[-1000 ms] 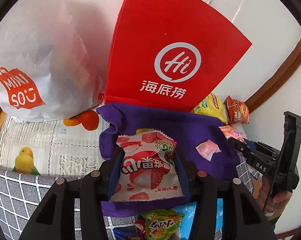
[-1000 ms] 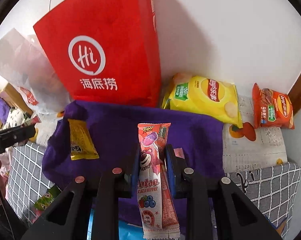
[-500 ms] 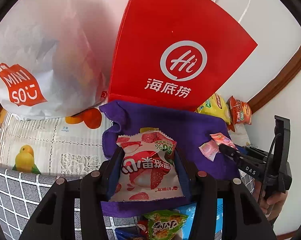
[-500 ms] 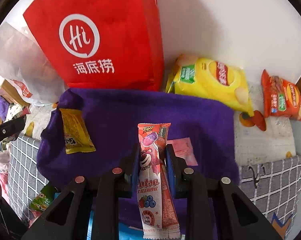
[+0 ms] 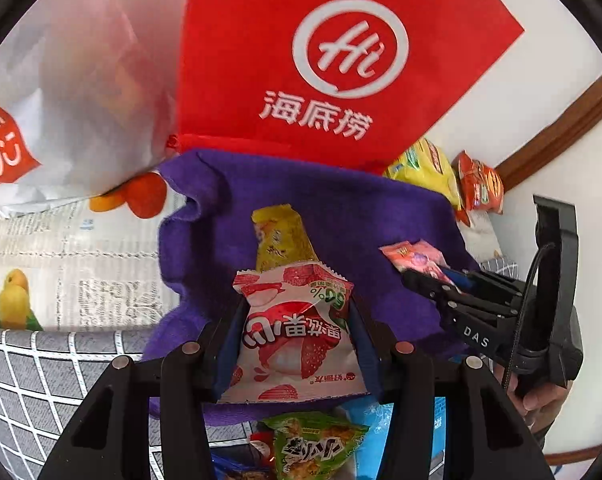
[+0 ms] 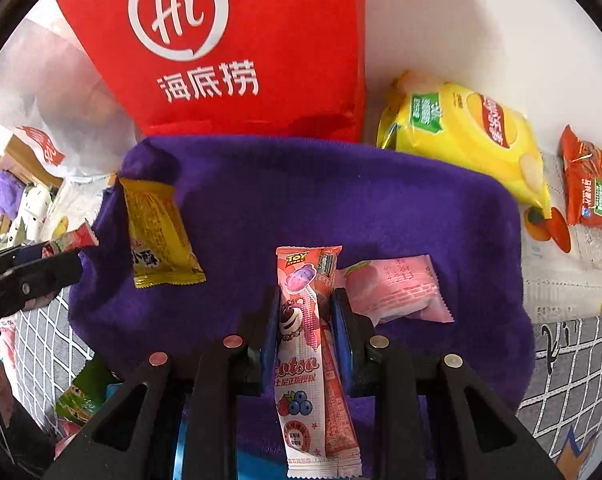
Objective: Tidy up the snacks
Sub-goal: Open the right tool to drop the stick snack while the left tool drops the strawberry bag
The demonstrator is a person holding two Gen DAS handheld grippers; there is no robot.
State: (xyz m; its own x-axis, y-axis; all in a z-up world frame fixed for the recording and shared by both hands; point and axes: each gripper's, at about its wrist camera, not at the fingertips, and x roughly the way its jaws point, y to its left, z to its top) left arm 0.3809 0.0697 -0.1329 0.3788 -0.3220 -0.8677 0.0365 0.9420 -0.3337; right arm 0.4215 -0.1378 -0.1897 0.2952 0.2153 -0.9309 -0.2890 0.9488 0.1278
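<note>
My left gripper is shut on a white and red strawberry snack packet, held over the near edge of a purple cloth. My right gripper is shut on a long pink Lotso candy stick, low over the same cloth. A yellow snack packet lies on the cloth's left part; it also shows in the left wrist view. A pink packet lies on the cloth just right of my right gripper. The right gripper shows in the left wrist view.
A red Haidilao bag stands behind the cloth, a white Miniso bag to its left. A yellow chips bag and an orange packet lie at the back right. More snacks, a green packet among them, lie below the near edge.
Both grippers have moved forward and lower over the purple cloth, still holding their packets. The right gripper now sits next to the pink packet.
</note>
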